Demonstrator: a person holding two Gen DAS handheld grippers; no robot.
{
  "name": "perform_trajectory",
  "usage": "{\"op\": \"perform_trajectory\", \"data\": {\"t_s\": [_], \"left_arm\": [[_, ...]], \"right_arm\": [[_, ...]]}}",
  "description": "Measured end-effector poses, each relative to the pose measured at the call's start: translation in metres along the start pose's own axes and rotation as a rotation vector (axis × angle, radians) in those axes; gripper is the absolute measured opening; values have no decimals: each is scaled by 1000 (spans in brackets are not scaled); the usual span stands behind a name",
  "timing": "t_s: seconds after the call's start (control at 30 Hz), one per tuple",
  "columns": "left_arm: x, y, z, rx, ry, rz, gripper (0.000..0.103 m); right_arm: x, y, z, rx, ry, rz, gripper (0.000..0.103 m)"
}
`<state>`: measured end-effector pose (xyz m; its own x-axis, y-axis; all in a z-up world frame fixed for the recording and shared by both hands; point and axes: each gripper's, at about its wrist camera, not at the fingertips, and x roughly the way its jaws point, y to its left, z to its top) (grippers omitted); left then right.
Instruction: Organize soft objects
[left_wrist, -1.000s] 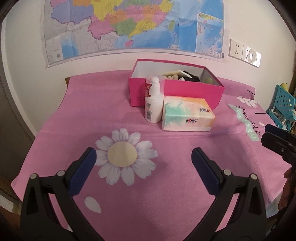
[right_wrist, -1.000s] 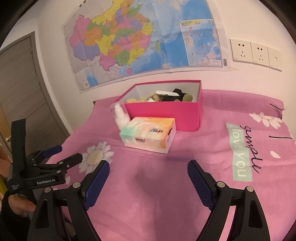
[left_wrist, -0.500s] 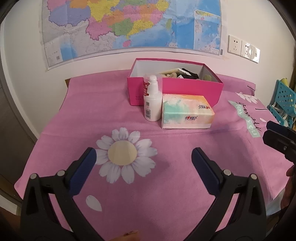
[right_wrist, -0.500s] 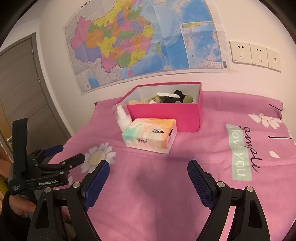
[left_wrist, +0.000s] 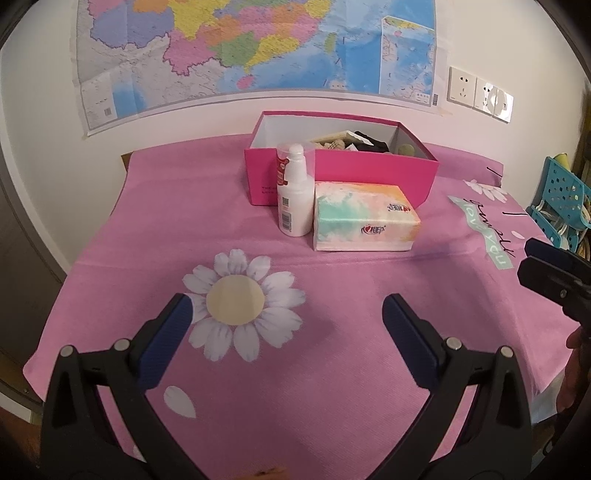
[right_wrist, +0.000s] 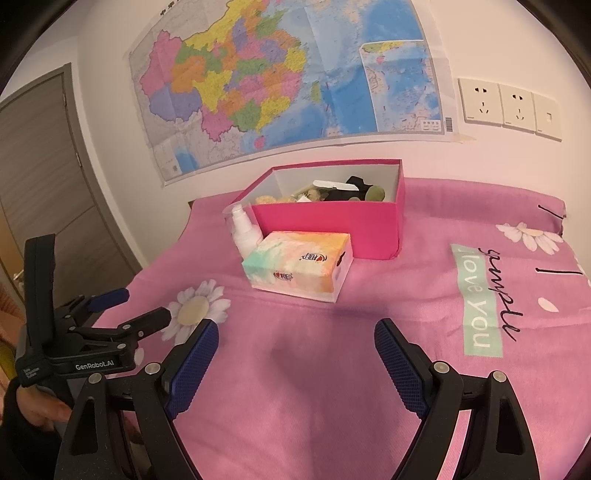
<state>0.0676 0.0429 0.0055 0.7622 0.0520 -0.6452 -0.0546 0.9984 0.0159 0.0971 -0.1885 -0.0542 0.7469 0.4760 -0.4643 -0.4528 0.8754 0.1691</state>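
Both tongs are just hanging over the near edge of the table with nothing in them. The left gripper (left_wrist: 286, 325) has its blue pads spread wide over the big daisy print (left_wrist: 240, 302), nothing between them. Same deal with the right gripper (right_wrist: 295, 347): jaws wide apart, only bare cloth underneath. In the right wrist view you can see the left one off to the side with a hand (right_wrist: 35, 408) wrapped around its handle.

The surface is a table covered by a pink cloth (right_wrist: 295, 398), with white daisies and a mint strip with lettering (right_wrist: 480, 302) towards the right side. Further back, roughly in the middle, a pastel tissue pack (left_wrist: 364, 218) lies flat, and a white spray bottle (left_wrist: 293, 192) stands upright just beside it on its left, close enough that I can't tell if they touch. Right behind those two sits an open pink box (left_wrist: 369, 170) with white inner walls. The soft stuff (right_wrist: 332, 192) is already piled in there: beige, black and greenish bits, too small to say what each one is.

Room-wise: a white wall with a big colourful map (right_wrist: 288, 81) above the box, a row of wall sockets (right_wrist: 509, 109) to its right, a grey door (right_wrist: 40, 177) on the left, and a teal plastic basket (left_wrist: 561, 206) past the right edge of the table.
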Motion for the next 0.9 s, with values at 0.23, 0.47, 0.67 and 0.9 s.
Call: {"op": "perform_trajectory", "data": {"t_s": [0.23, 0.47, 0.67, 0.9], "left_arm": [[0, 0, 0, -3, 2, -1, 103], [0, -1, 0, 1, 8, -11, 103], [0, -1, 0, 2, 6, -14, 103], [2, 1, 0, -10, 14, -34, 103]], "right_arm": [[1, 1, 0, -5, 2, 2, 88], [2, 1, 0, -10, 6, 2, 88], [1, 2, 0, -8, 6, 1, 88], [2, 2, -1, -14, 11, 6, 89]]}}
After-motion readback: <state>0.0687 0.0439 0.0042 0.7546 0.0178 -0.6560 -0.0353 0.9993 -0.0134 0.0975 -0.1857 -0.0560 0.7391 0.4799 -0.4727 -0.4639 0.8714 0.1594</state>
